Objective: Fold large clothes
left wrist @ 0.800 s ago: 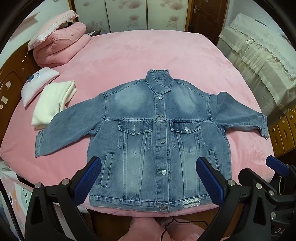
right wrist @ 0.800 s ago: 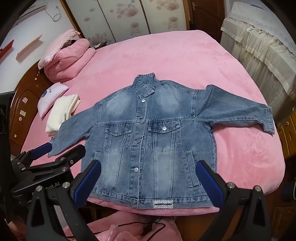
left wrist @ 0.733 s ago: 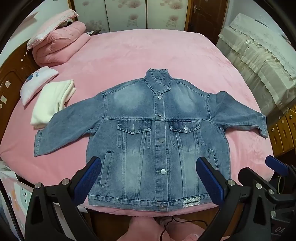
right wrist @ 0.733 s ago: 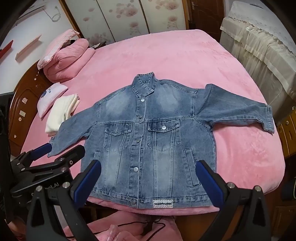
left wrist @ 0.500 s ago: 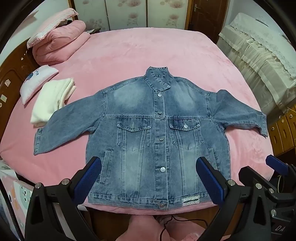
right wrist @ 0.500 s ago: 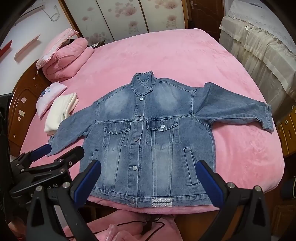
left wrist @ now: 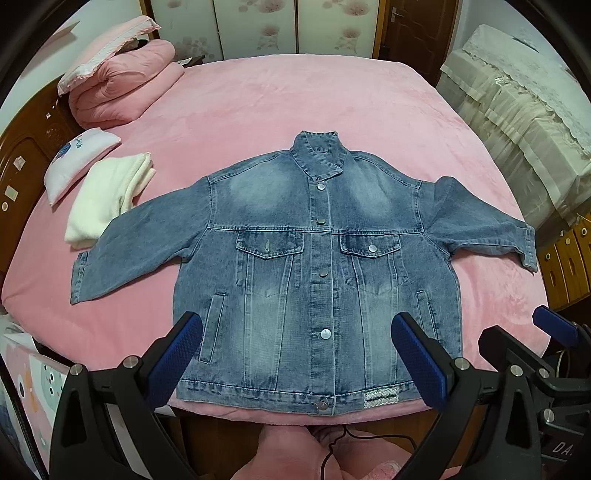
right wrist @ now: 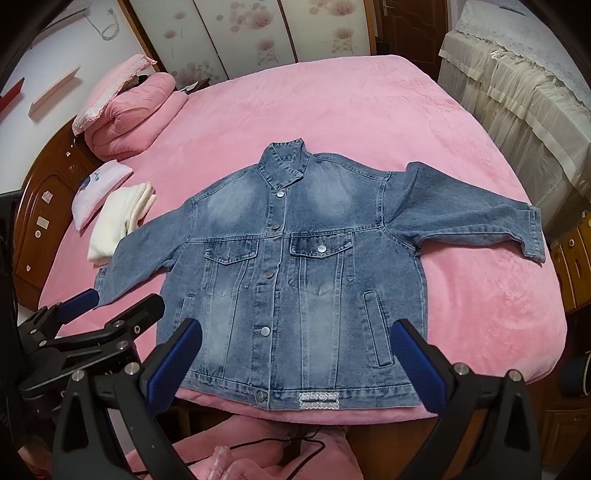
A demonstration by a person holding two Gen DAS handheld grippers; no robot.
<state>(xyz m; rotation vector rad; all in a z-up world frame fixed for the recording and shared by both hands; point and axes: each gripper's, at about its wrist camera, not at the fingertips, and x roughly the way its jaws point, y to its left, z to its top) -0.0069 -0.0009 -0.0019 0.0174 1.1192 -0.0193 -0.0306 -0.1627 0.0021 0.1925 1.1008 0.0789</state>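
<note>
The jacket lies flat and face up on the bed, buttoned, collar away from the person, both sleeves spread out to the sides, hem along the near edge. No fold shows yet, so the task looks to be at its start.

The left gripper and the right gripper hover above the hem, both with jaws spread wide and nothing between them.

The first step is probably to bring a sleeve across the chest. To do it well, each gripper should pinch a sleeve near the cuff, catching both layers of denim, lift only enough to clear the body, and lay it straight so no ridge forms under later folds. Denim is stiff and heavy; a shallow bite may slip.

The bed has a soft pink cover that may drag with the cloth. A white folded cloth lies touching the jacket's sleeve on the headboard side, beside a small pillow and a rolled pink quilt. Beyond are floral closet doors; a lace-covered piece of furniture stands beside the bed.
</note>
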